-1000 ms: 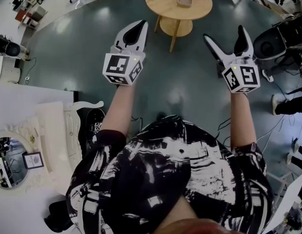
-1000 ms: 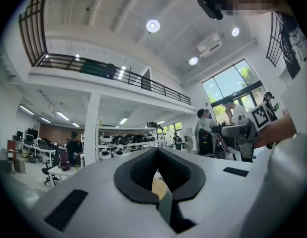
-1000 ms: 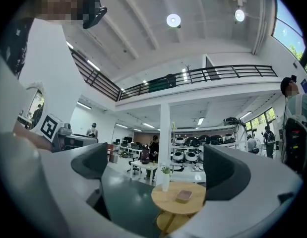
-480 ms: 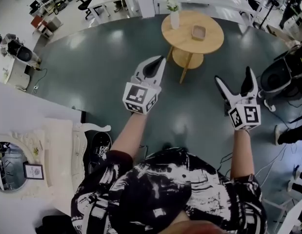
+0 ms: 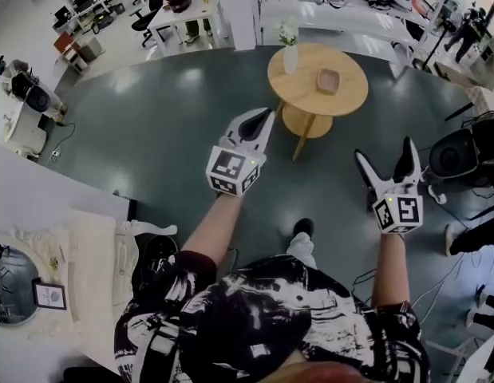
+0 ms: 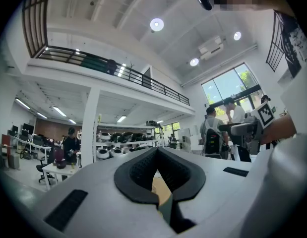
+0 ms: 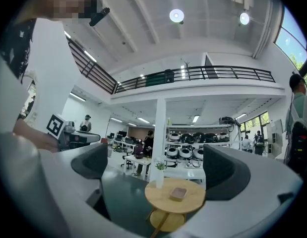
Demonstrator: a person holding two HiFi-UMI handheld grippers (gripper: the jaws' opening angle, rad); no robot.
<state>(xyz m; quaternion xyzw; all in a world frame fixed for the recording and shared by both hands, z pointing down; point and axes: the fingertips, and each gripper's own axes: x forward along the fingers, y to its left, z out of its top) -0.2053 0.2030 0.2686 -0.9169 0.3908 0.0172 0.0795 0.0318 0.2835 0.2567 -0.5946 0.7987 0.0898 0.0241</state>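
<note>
We record a round wooden desk (image 5: pixel 306 94) on the dark green floor (image 5: pixel 151 126) of an open hall. It bears a white vase (image 5: pixel 290 56) and a small square tray (image 5: pixel 328 79). The left tongs (image 5: pixel 261 118), pressed together, hover just short of the desk. The right tongs (image 5: pixel 384 152), spread and empty, hang to the desk's right. Each carries a black-and-white marker cube.

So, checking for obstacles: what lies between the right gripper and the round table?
Only bare floor, seen in the head view between right gripper and table.
</note>
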